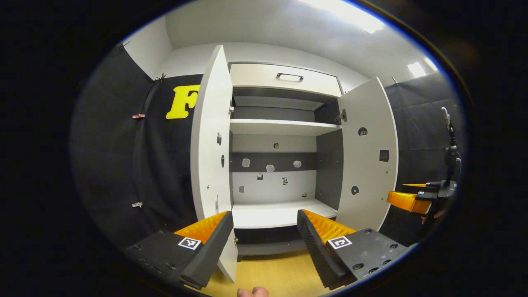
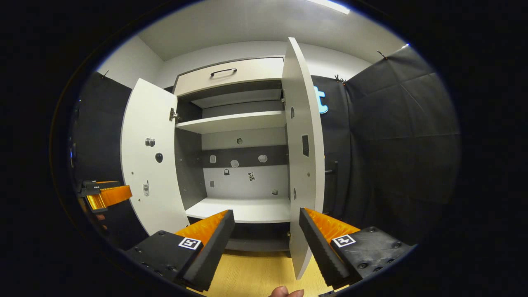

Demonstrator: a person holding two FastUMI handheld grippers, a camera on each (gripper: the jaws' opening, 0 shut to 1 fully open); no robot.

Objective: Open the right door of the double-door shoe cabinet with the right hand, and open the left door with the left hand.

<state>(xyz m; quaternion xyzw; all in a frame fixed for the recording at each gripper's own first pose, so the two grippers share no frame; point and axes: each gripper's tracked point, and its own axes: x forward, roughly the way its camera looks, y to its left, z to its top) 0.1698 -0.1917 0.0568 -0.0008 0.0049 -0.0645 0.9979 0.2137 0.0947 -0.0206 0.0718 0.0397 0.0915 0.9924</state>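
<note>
The white shoe cabinet stands with both doors swung wide, showing bare shelves. In the left gripper view the left door is edge-on just beyond my left gripper, which is open and holds nothing. The right door hangs open to the right, and beside it the right gripper floats with its orange fingers apart. In the right gripper view the right door stands edge-on in front of my open, empty right gripper. The left door is open, with the left gripper beside it.
A drawer with a dark handle tops the cabinet. Light wooden floor lies below the doors. Black cloth walls close in on both sides. A fingertip shows at the bottom edge.
</note>
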